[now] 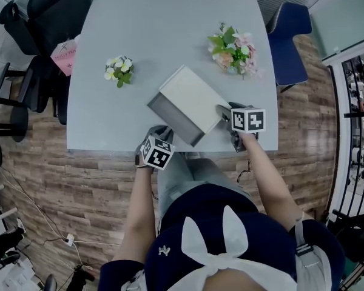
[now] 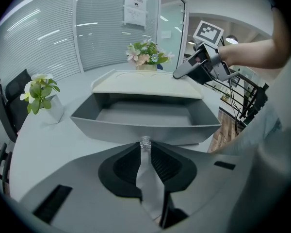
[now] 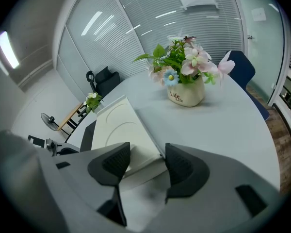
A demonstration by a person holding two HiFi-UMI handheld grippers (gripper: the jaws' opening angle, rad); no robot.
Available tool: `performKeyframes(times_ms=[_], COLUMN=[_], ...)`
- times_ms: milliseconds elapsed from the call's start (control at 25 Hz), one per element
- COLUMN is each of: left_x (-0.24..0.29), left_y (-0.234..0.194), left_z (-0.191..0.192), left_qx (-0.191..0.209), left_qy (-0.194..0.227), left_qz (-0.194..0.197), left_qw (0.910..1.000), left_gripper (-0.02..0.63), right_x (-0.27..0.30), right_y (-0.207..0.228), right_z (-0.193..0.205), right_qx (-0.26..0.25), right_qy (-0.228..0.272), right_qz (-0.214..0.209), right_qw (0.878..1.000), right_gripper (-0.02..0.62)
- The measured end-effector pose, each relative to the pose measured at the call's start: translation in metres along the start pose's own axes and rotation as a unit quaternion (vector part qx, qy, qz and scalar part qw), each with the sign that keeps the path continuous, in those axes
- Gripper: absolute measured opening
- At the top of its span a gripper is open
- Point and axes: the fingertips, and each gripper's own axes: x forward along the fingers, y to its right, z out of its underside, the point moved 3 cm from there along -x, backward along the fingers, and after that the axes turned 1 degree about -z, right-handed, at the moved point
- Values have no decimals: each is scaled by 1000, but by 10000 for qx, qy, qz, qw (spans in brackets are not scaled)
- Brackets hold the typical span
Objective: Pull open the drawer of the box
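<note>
Only my left gripper view shows the small clear knob (image 2: 145, 141) on the drawer (image 2: 136, 130), pinched in the nearly closed left claw (image 2: 145, 147). Head view shows the drawer standing out of the box (image 1: 193, 94) toward 7 o'clock, mid-table (image 1: 158, 29). Right claw (image 3: 146, 160) gapes wide, angled down over the box's 4 o'clock corner.

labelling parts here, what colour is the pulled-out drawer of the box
Grey: the drawer is plain grey, under a cream-white box top. It shows best in the left gripper view.
</note>
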Motion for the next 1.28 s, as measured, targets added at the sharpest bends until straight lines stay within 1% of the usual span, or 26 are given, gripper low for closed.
performKeyframes(times_ms=[440,720,1000,1280], left_x=[-7,-11,-16,-20], left_y=[0,-1,0,-1], left_z=[9,15,26,29], left_qx=[-132,-52,-216,-261], left_qy=[59,28,38,95], left_qz=[-71,15,2,73], left_qw=[9999,10000,9998,9996], left_gripper=[78,78,78,78], right_x=[0,0,-1,-1], right_y=[1,0,0,0], right_z=[0,0,0,0], right_qx=[20,14,6,5], right_qy=[-7,-13,11,-10], right_qz=[-10,-26,-14,-18], right_qw=[10000,10000,10000,10000], right_gripper=[232,232,232,232])
